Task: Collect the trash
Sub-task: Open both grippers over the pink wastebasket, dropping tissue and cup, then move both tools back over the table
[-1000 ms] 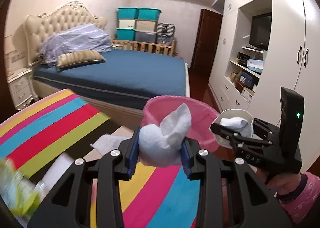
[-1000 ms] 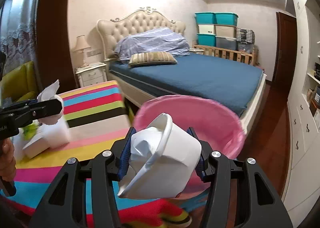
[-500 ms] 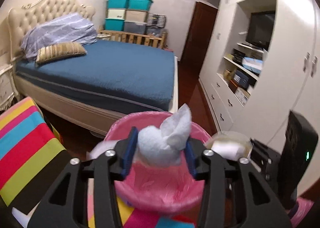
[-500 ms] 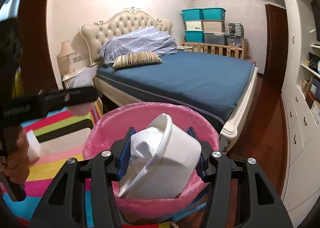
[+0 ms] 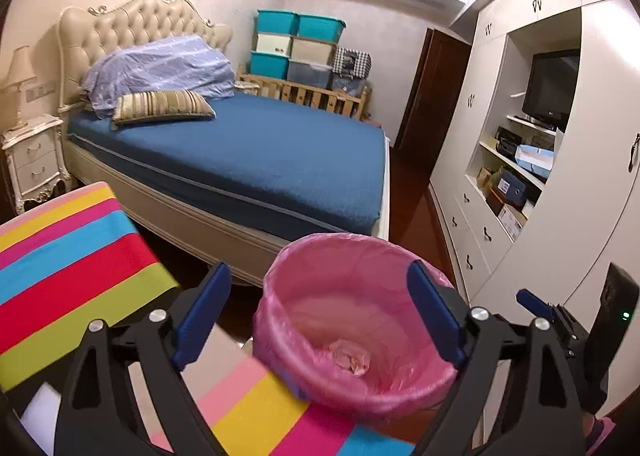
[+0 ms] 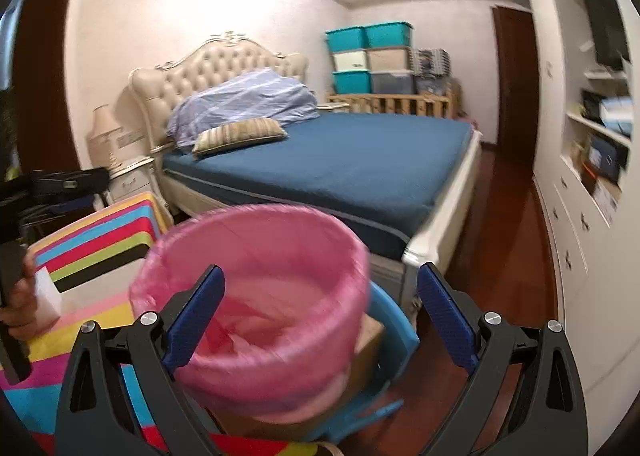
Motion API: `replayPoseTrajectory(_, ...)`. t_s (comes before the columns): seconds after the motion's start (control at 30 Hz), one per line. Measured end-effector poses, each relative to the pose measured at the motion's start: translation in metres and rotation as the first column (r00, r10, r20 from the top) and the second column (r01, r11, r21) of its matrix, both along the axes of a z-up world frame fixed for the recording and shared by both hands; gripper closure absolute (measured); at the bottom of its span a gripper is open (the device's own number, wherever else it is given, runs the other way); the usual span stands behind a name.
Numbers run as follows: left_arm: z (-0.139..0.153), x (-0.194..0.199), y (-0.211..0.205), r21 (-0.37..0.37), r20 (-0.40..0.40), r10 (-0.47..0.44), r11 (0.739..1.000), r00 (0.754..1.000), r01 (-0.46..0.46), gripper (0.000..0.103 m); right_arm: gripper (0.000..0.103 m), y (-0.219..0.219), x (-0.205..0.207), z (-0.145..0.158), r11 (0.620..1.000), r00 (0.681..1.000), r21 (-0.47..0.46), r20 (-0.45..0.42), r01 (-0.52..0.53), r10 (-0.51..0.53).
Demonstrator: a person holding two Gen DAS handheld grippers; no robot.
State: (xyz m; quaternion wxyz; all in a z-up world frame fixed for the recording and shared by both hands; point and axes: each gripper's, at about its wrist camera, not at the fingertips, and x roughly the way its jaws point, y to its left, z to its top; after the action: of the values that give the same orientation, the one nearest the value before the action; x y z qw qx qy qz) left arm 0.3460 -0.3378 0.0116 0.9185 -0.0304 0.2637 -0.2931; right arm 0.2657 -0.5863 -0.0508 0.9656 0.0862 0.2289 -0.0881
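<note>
- In the left wrist view, the left gripper point(image 5: 316, 316) is seen with its blue pads spread wide and opening; nothing is gripped between them.
- A pink-lined trash bin point(image 5: 304, 372) is framed between those pads, toward six o'clock of the view, and a crumpled pale wad point(image 5: 352, 358) is seen at its bottom.
- The bin is stood just beside the edge of a striped tablecloth point(image 5: 72, 268), which is spread from eight to six o'clock.
- At four o'clock of the same view, part of the right gripper point(image 5: 536, 306) is visible, its black body held beside the bin.
- In the right wrist view, the right gripper point(image 6: 320, 316) is likewise shown with jaws apart and opening, with no object pressed by the pads.
- The bin point(image 6: 256, 232) is seen below and ahead of it, blurred; whether anything lies inside cannot be told clearly.
- A blue chair point(image 6: 394, 324) and a cardboard box point(image 6: 370, 336) are seen under the bin at five o'clock.
- At nine o'clock, a hand point(image 6: 20, 308) is seen on a black handle.
- A bed point(image 6: 360, 160) with a blue cover is placed beyond, at twelve o'clock.
</note>
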Motion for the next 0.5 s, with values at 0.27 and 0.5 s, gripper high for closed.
replayPoseTrajectory(0.27, 0.002, -0.068, 0.03, -0.002, 0.115, 0.062, 0.998, 0.991, -0.063, 0.005, 0.012, -0.02, -0.024, -0.085, 0.997, 0.982, -0.006, -0.175, 0.075, -0.075)
replayPoseTrajectory(0.5, -0.021, -0.104, 0.046, 0.059, 0.124, 0.06, 0.996, 0.99, -0.068, 0.005, 0.012, -0.01, 0.018, -0.154, 1.0, 0.964, -0.004, -0.268, -0.002, 0.0)
